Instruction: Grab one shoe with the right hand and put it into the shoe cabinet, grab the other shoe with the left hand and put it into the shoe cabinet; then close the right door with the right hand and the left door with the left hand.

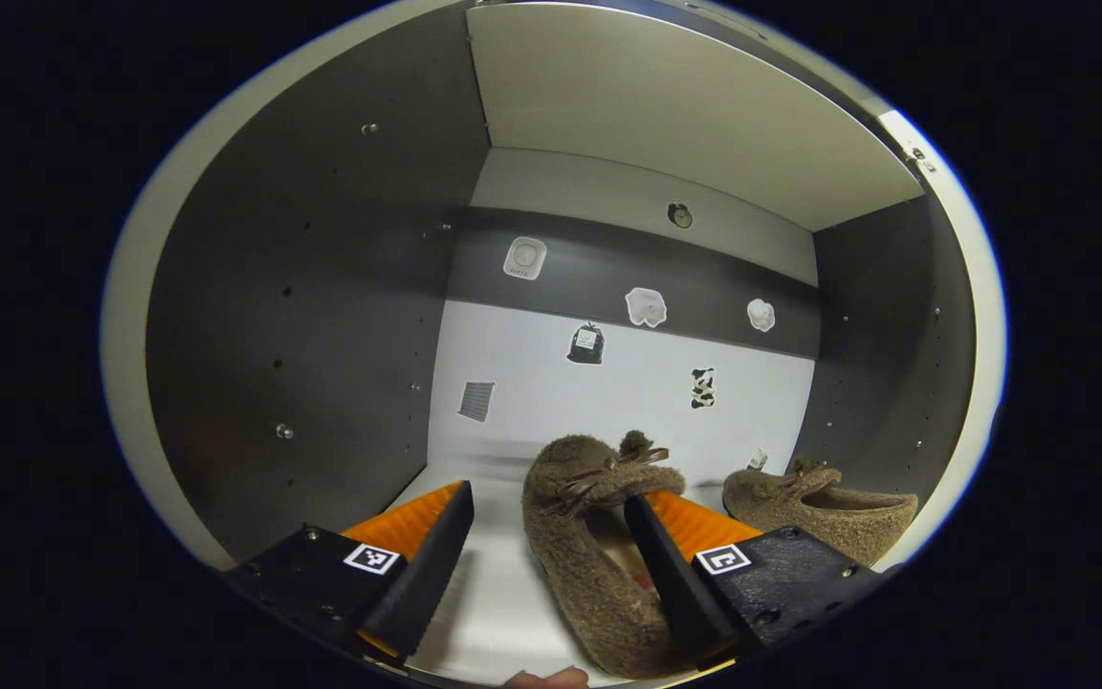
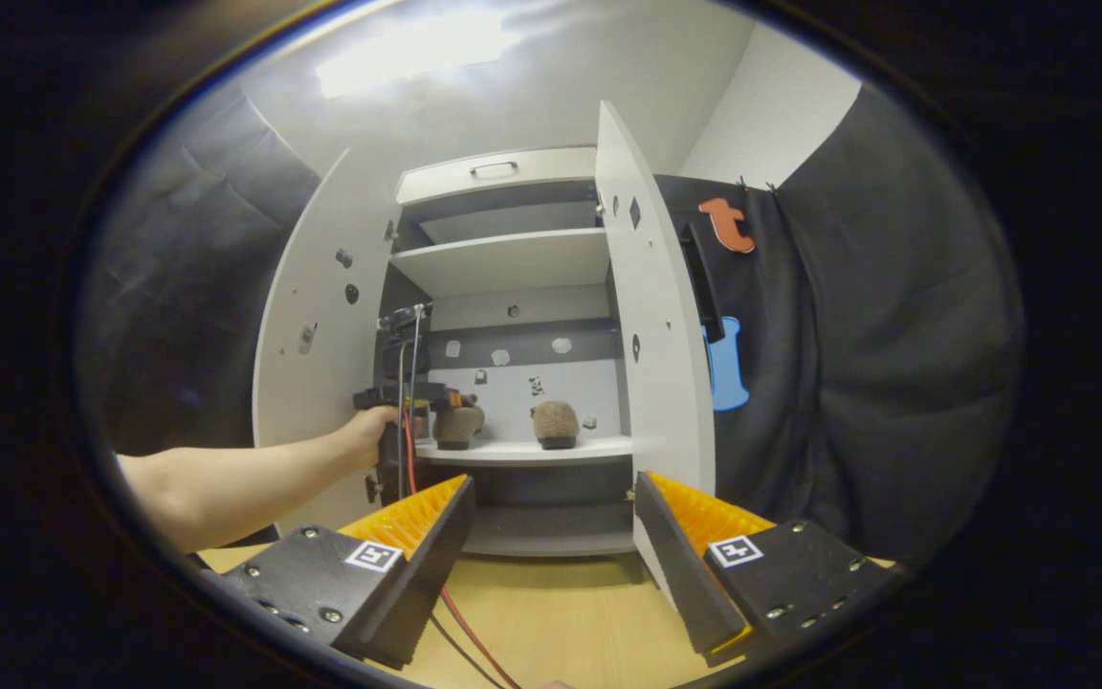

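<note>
A: How does the left claw (image 1: 543, 555) stand?
B: Spread, inside the shoe cabinet (image 1: 321, 287). One brown fuzzy shoe (image 1: 589, 555) lies on the shelf (image 1: 494, 612) between its fingers, nearer the right one; whether that finger touches it, I cannot tell.

A: And the other shoe (image 1: 824, 512)?
B: Farther right on the same shelf.

A: The right claw (image 2: 551, 536)?
B: Spread, gripping nothing, above the tabletop (image 2: 561, 622), facing the cabinet, with the left door (image 2: 317, 364) and right door (image 2: 651, 354) open.
</note>
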Action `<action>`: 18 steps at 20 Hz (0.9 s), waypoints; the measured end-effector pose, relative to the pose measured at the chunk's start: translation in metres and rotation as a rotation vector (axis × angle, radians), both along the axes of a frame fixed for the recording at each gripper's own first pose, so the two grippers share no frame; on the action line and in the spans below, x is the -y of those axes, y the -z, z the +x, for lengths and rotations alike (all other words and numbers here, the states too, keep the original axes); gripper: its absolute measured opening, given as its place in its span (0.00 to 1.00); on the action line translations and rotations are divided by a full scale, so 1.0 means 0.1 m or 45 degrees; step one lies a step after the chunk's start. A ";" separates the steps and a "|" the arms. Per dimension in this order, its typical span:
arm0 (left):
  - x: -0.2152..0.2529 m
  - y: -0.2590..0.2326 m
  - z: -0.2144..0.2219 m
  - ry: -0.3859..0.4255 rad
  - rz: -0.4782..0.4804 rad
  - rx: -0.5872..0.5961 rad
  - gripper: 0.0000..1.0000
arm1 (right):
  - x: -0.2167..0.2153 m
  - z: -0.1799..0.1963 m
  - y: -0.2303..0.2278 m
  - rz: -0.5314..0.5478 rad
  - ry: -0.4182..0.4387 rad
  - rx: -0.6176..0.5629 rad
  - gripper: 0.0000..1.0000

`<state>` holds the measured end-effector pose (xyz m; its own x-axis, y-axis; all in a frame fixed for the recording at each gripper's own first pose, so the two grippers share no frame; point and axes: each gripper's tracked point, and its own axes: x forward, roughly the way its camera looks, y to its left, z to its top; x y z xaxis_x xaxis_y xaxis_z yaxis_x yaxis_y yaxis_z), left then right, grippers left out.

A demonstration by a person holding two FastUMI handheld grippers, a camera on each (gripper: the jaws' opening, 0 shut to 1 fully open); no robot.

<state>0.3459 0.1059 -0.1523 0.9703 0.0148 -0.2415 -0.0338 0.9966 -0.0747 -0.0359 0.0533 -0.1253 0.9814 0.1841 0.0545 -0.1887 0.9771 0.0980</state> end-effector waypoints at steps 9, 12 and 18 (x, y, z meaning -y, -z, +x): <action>0.08 -0.17 -0.06 0.001 0.236 -0.055 0.96 | -0.21 0.10 0.06 -0.031 0.003 -0.009 1.00; 0.11 -0.02 -0.04 0.035 0.182 -0.185 0.94 | -0.32 0.10 0.13 -0.062 -0.013 -0.029 1.00; 0.24 -0.37 -0.10 0.039 -0.065 -0.067 0.97 | -0.41 0.11 0.18 -0.088 -0.025 -0.036 1.00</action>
